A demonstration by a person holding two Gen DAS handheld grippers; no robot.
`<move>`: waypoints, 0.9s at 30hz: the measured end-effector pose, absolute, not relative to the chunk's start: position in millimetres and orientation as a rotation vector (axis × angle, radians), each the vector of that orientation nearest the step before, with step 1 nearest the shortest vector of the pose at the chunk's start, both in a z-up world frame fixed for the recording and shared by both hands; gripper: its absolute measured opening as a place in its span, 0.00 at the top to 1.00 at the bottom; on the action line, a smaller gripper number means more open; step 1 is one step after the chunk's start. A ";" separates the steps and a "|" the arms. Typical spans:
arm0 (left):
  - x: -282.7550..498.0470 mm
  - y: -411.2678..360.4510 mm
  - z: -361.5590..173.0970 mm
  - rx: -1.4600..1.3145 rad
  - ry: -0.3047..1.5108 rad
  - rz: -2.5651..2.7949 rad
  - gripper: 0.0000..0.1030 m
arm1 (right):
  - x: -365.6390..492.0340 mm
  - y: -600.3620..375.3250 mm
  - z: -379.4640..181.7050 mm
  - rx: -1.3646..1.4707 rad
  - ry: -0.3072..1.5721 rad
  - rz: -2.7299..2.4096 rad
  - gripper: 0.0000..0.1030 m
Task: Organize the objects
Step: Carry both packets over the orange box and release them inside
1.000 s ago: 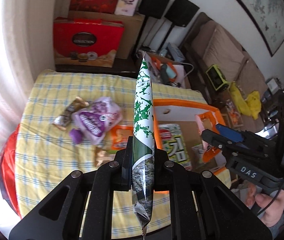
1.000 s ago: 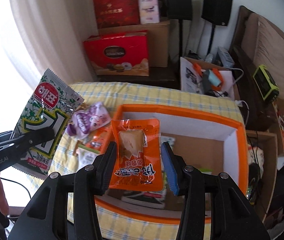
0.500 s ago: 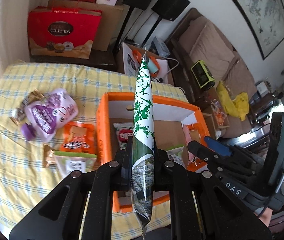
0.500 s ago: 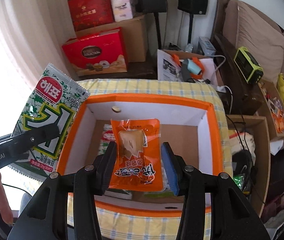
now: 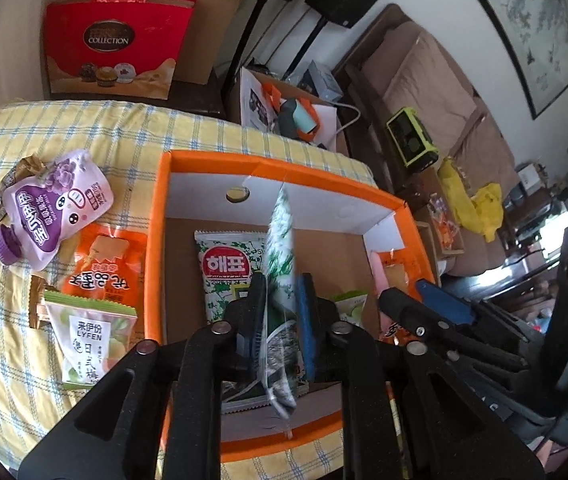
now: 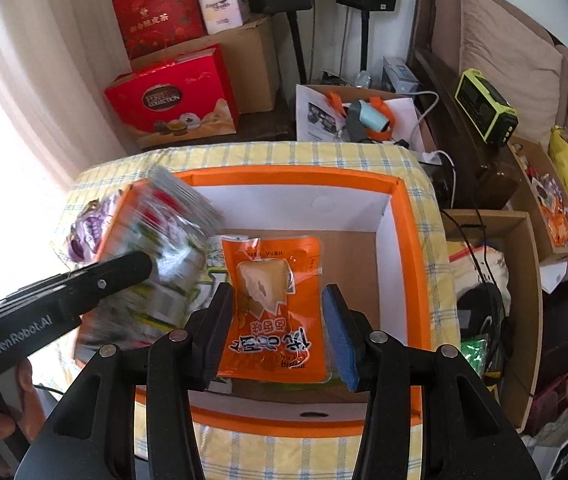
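Observation:
The orange box (image 5: 156,216) with white inner walls stands on the yellow checked table; it also shows in the right wrist view (image 6: 411,240). My left gripper (image 5: 282,312) has opened over the box, and the green-and-white seaweed packet (image 5: 280,264) hangs edge-on and blurred between its jaws. In the right wrist view that packet (image 6: 164,256) is a blur at the box's left wall. My right gripper (image 6: 278,320) is over the box with an orange snack packet (image 6: 276,308) between its jaws. Another seaweed packet (image 5: 226,272) lies in the box.
On the cloth left of the box lie a purple pouch (image 5: 50,212), an orange packet (image 5: 104,268), a green LYFEN packet (image 5: 88,336) and gold wrappers (image 5: 24,168). A red gift box (image 5: 112,44) and cardboard boxes stand behind. A sofa is at the right.
Both grippers moved from the table's left side to over the box and lower. The left jaws opened and the seaweed packet is slipping down, blurred.

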State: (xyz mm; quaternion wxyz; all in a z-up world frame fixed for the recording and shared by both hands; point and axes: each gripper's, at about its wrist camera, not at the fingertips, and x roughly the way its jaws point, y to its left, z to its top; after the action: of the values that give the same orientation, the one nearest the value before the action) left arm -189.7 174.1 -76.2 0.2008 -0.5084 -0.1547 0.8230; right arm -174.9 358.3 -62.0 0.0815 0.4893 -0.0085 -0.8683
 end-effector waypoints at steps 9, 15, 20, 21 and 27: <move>-181.4 169.5 -63.0 -1.383 -0.353 2.357 0.60 | -178.6 373.2 -74.1 1.514 0.013 -2.648 0.48; -179.5 160.7 -49.7 -1.364 -0.325 2.373 0.47 | -178.9 375.9 -72.5 1.508 0.028 -2.688 0.37; -173.3 152.5 -37.1 -1.322 -0.263 2.407 0.27 | -177.3 372.5 -62.3 1.470 0.044 -2.720 0.19; -173.6 149.4 -35.7 -1.327 -0.261 2.408 0.21 | -177.2 372.3 -60.4 1.466 0.036 -2.719 0.19; -176.1 120.8 -25.4 -1.327 -0.282 2.441 0.14 | -174.7 362.5 -48.0 1.427 0.011 -2.704 0.19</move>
State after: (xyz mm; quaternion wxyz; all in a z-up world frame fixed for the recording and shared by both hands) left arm -176.1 120.8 -25.4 0.1738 -0.4679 -0.0993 0.8608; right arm -174.7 362.5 -48.0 0.0423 0.4663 0.0035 -0.8836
